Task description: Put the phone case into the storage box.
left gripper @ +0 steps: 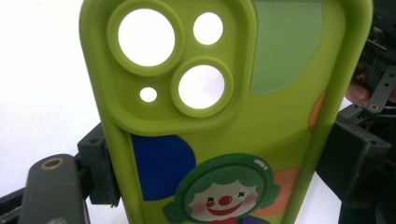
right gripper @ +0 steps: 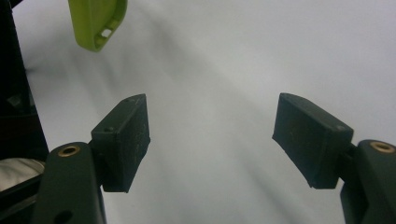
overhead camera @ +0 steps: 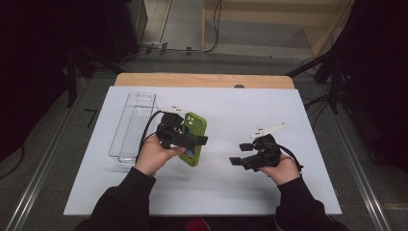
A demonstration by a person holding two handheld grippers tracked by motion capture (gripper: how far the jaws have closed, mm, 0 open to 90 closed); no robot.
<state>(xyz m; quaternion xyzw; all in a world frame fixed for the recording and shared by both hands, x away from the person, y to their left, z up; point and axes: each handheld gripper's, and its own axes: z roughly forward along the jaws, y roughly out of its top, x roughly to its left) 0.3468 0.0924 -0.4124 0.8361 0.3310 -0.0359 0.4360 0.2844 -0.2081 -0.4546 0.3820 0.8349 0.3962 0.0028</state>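
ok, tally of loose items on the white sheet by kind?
Green phone case, held in the left gripper: 1
Clear plastic bin: 1
Total: 2

The right hand-held gripper [right gripper: 211, 140] held its two black jaws wide apart, with nothing between them but the bare white counter [right gripper: 261, 60] below. Each jaw ended in a blocky dark pad, with a brass-coloured fitting farther back on its arm. At the upper left, one end of a lime green phone case [right gripper: 97, 21] hung in view, showing a small cut-out.
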